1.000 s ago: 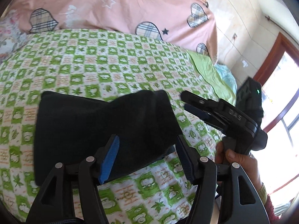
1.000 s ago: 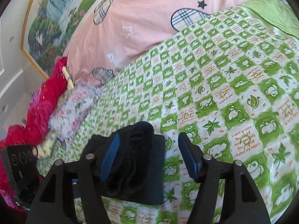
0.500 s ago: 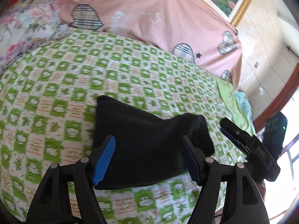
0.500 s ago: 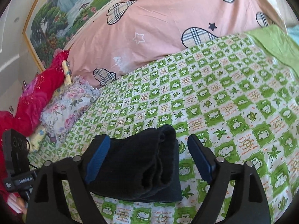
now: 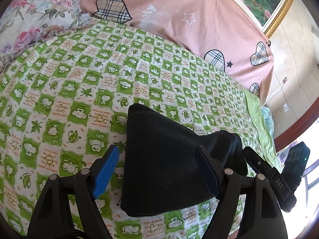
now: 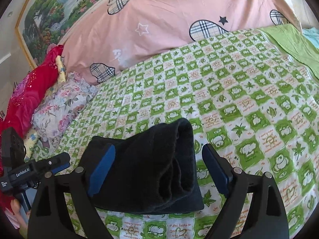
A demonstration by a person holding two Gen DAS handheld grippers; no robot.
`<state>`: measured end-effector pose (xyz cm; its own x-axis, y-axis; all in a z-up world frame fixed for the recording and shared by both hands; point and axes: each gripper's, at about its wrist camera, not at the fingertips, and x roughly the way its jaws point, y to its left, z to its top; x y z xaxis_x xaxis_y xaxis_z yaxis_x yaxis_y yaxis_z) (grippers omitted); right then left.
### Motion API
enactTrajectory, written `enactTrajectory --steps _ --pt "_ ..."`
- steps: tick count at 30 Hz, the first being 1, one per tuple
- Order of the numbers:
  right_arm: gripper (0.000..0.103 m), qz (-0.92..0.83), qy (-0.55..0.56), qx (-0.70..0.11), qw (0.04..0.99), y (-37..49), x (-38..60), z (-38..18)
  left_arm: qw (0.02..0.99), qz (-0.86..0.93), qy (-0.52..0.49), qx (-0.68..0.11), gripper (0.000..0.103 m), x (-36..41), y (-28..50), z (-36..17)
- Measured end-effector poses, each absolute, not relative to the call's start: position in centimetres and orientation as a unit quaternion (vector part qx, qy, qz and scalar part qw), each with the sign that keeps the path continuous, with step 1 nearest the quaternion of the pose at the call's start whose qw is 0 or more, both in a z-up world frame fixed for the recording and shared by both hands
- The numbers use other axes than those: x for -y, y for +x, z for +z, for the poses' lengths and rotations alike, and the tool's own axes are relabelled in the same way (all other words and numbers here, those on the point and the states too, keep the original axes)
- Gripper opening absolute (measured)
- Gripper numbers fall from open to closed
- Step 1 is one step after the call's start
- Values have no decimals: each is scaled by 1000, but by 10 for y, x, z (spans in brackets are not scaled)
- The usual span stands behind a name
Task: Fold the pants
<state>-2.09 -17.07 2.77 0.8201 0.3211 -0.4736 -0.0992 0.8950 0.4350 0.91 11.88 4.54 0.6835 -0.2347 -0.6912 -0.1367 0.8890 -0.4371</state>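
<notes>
I see one pair of black pants (image 5: 165,159), folded into a thick bundle, lying on my green-checked bedsheet (image 5: 83,83). My left gripper (image 5: 157,171) and right gripper (image 6: 157,167) both hang spread wide above it, pinching nothing. Only the right wrist view shows the stacked fold edges (image 6: 179,159) and one red blanket (image 6: 30,93); both show one floral pillow (image 5: 33,14).

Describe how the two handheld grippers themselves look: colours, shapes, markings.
Both are matte black plastic. The left gripper and right gripper each have two angular, triangulated fingers with silver rivets and flat blue pads. Seen from the other camera, one body reads "GenRobot.AI" in white, the other "DAS", each with a boxy black module behind; one shows a small green light.
</notes>
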Motion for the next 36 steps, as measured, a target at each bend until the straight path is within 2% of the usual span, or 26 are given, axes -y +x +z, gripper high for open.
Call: enactTrajectory --steps 9,20,22,36 --pt "89 99 204 -302 926 -11 174 11 874 -25 -239 -421 79 -120 25 25" --pt "89 74 149 -329 929 -10 176 -17 862 -20 -245 -443 81 -125 33 1" --pt "89 78 152 -332 928 -11 178 -21 864 -19 -241 -443 84 -125 34 -1" --pt "88 116 193 -334 915 -9 184 -33 861 -18 -228 -454 82 -131 41 -25"
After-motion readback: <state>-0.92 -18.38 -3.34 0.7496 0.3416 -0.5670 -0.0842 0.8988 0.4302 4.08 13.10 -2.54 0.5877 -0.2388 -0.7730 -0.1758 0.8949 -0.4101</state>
